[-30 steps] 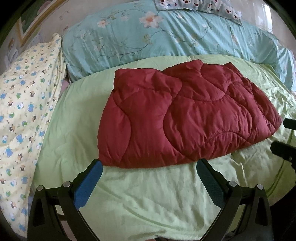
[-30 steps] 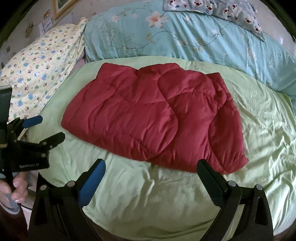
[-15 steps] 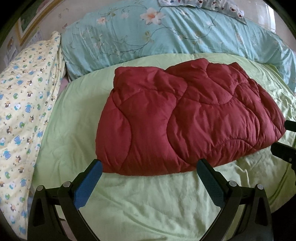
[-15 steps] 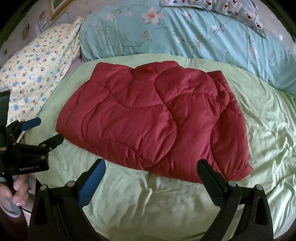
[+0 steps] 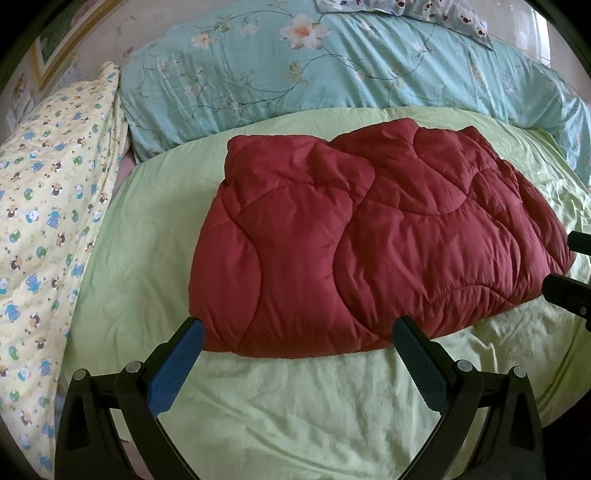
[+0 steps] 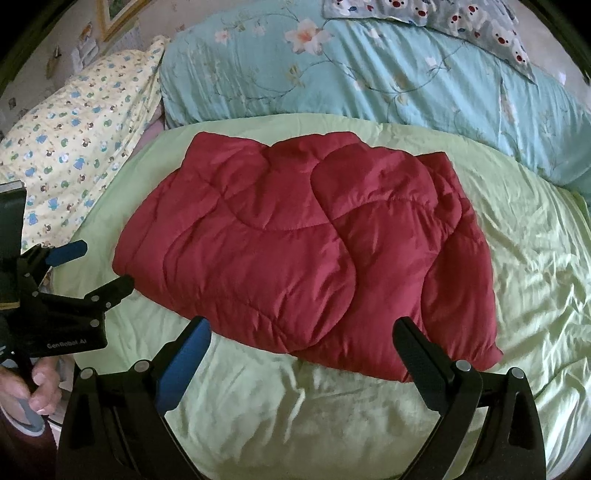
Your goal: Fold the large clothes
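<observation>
A dark red quilted garment point(image 5: 369, 243) lies folded into a rough rectangle on the light green sheet point(image 5: 295, 406); it also shows in the right wrist view point(image 6: 295, 251). My left gripper point(image 5: 295, 332) is open and empty, its fingertips at the garment's near left edge. My right gripper point(image 6: 303, 328) is open and empty, its fingertips at the garment's near right edge. The left gripper also shows at the left of the right wrist view point(image 6: 92, 266), open, beside the garment's left corner. Parts of the right gripper's fingers point(image 5: 569, 291) show at the right edge of the left wrist view.
A rolled blue floral duvet point(image 5: 332, 74) lies along the back of the bed. A yellow patterned pillow point(image 5: 48, 221) lies at the left. A bear-print pillow point(image 6: 461, 18) sits on the duvet. A framed picture point(image 6: 118, 11) hangs at the far left.
Both grippers have moved forward toward the garment's near edge, so it looks larger and closer. The garment has not moved. Both stay open.
</observation>
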The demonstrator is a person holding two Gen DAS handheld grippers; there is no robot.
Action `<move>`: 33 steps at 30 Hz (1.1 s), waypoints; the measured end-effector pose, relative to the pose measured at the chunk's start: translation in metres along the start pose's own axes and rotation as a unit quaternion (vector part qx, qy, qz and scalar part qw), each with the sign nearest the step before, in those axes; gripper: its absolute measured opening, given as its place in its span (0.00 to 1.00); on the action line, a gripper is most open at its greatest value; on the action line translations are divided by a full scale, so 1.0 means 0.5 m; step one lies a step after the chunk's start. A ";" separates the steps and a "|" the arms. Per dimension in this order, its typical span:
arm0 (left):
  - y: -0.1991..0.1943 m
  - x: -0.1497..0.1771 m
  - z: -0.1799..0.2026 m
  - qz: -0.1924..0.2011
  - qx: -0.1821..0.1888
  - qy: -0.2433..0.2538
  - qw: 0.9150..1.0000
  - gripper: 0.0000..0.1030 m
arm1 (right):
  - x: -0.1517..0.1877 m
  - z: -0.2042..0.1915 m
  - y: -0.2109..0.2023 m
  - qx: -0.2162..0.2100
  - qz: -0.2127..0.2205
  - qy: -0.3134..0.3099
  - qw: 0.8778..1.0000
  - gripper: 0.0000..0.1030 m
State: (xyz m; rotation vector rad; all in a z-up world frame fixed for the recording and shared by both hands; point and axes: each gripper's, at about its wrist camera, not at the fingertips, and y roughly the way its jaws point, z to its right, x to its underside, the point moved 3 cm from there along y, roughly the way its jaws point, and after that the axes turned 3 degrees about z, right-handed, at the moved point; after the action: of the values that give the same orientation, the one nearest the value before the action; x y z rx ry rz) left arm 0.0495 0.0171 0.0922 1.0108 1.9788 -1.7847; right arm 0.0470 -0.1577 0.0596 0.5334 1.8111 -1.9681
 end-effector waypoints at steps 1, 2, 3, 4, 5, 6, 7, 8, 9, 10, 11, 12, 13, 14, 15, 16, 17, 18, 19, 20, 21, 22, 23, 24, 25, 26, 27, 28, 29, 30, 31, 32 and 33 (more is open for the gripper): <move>0.000 0.000 0.000 0.000 0.000 0.000 1.000 0.99 | -0.001 0.000 0.000 -0.001 0.000 0.000 1.000 0.97; 0.001 -0.001 0.000 0.000 0.000 0.000 1.000 0.99 | -0.002 -0.001 0.000 -0.001 0.001 -0.001 1.000 0.97; 0.001 -0.001 0.000 0.000 0.000 0.000 1.000 0.99 | -0.002 0.000 -0.001 -0.001 0.001 -0.001 1.000 0.97; 0.001 -0.001 0.000 0.000 -0.001 0.000 1.000 0.99 | -0.002 -0.001 0.000 -0.001 0.001 -0.001 1.000 0.97; 0.002 -0.002 0.001 0.000 -0.002 0.000 1.000 0.99 | -0.002 -0.001 0.000 -0.001 0.001 -0.001 1.000 0.97; 0.002 -0.002 0.001 0.001 -0.002 0.001 1.000 0.99 | -0.003 -0.001 -0.001 -0.002 0.001 0.000 1.000 0.97; 0.002 -0.003 0.001 0.002 -0.003 0.001 1.000 0.99 | -0.002 -0.001 -0.001 -0.001 0.001 -0.001 1.000 0.97; 0.003 -0.004 0.001 0.003 -0.004 0.001 1.000 0.99 | -0.003 -0.001 -0.001 -0.001 0.002 -0.001 1.000 0.97; 0.004 -0.005 0.002 0.003 -0.004 0.001 1.000 0.99 | -0.004 -0.002 -0.001 -0.001 0.002 0.000 1.000 0.97; 0.005 -0.005 0.001 0.003 -0.004 0.001 1.000 0.99 | -0.006 -0.002 0.000 -0.001 0.003 0.000 1.000 0.97; 0.006 -0.005 0.001 0.003 -0.004 0.001 1.000 0.99 | -0.007 -0.001 0.000 -0.001 0.003 0.000 1.000 0.97; 0.006 -0.005 0.001 0.002 -0.003 0.000 1.000 0.99 | -0.008 0.000 0.000 -0.001 0.004 0.000 1.000 0.97; 0.006 -0.006 0.000 0.003 -0.003 0.000 1.000 0.99 | -0.009 -0.001 0.000 -0.002 0.004 0.000 1.000 0.97; 0.006 -0.007 0.001 0.004 -0.004 0.001 1.000 0.99 | -0.010 0.000 -0.001 -0.002 0.005 0.000 1.000 0.97; 0.006 -0.006 -0.001 0.004 -0.004 0.001 1.000 0.99 | -0.011 -0.001 -0.001 -0.002 0.005 -0.001 1.000 0.97; 0.006 -0.007 -0.001 0.005 -0.003 0.001 1.000 0.99 | -0.011 0.000 0.000 -0.002 0.005 -0.001 1.000 0.97; 0.007 -0.007 -0.001 0.005 -0.003 0.001 1.000 0.99 | -0.011 0.000 0.000 -0.002 0.005 -0.001 1.000 0.97; 0.007 -0.007 -0.002 0.005 -0.003 0.002 1.000 0.99 | -0.011 0.000 0.000 -0.002 0.004 -0.001 1.000 0.97; 0.007 -0.008 -0.002 0.006 -0.003 0.002 1.000 0.99 | -0.011 0.000 -0.001 -0.002 0.005 -0.001 1.000 0.97; 0.008 -0.008 -0.003 0.006 -0.003 0.001 1.000 0.99 | -0.012 0.001 0.000 -0.003 0.005 -0.001 1.000 0.97; 0.008 -0.008 -0.003 0.006 -0.002 0.001 1.000 0.99 | -0.012 0.001 0.000 -0.004 0.005 -0.001 1.000 0.97; 0.008 -0.008 -0.004 0.006 -0.003 0.002 1.000 0.99 | -0.013 0.000 0.000 -0.004 0.005 -0.002 1.000 0.97; 0.008 -0.008 -0.004 0.006 -0.003 0.001 1.000 0.99 | -0.013 0.000 0.000 -0.003 0.005 -0.002 1.000 0.97; 0.008 -0.009 -0.004 0.006 -0.003 0.001 1.000 0.99 | -0.013 0.000 0.000 -0.003 0.005 -0.002 1.000 0.97; 0.008 -0.010 -0.004 0.006 -0.002 0.001 1.000 0.99 | -0.014 0.000 -0.001 -0.004 0.005 -0.002 1.000 0.97; 0.009 -0.010 -0.004 0.006 -0.002 0.002 1.000 0.99 | -0.013 0.000 0.000 -0.004 0.005 -0.001 1.000 0.97; 0.009 -0.011 -0.005 0.006 -0.002 0.002 1.000 0.99 | -0.014 -0.001 0.000 -0.003 0.005 -0.001 1.000 0.97; 0.009 -0.011 -0.005 0.006 -0.002 0.001 1.000 0.99 | -0.013 -0.001 -0.001 -0.003 0.005 -0.001 1.000 0.97; 0.009 -0.011 -0.005 0.005 -0.001 0.001 1.000 0.99 | -0.013 0.000 0.000 -0.004 0.005 -0.001 1.000 0.97; 0.009 -0.012 -0.005 0.005 -0.001 0.001 1.000 0.99 | -0.014 0.000 0.000 -0.004 0.005 -0.001 1.000 0.97; 0.009 -0.013 -0.005 0.005 -0.001 0.001 1.000 0.99 | -0.014 -0.001 -0.001 -0.004 0.005 -0.001 1.000 0.97; 0.009 -0.013 -0.005 0.006 -0.001 0.002 1.000 0.99 | -0.014 0.001 0.000 -0.004 0.005 -0.001 1.000 0.97; 0.009 -0.013 -0.005 0.005 -0.001 0.002 1.000 0.99 | -0.015 0.000 -0.001 -0.004 0.005 -0.001 1.000 0.97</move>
State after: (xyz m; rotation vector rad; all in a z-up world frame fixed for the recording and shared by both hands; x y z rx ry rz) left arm 0.0577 0.0175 0.0934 1.0228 1.9722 -1.7771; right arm 0.0530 -0.1573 0.0637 0.5352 1.8105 -1.9543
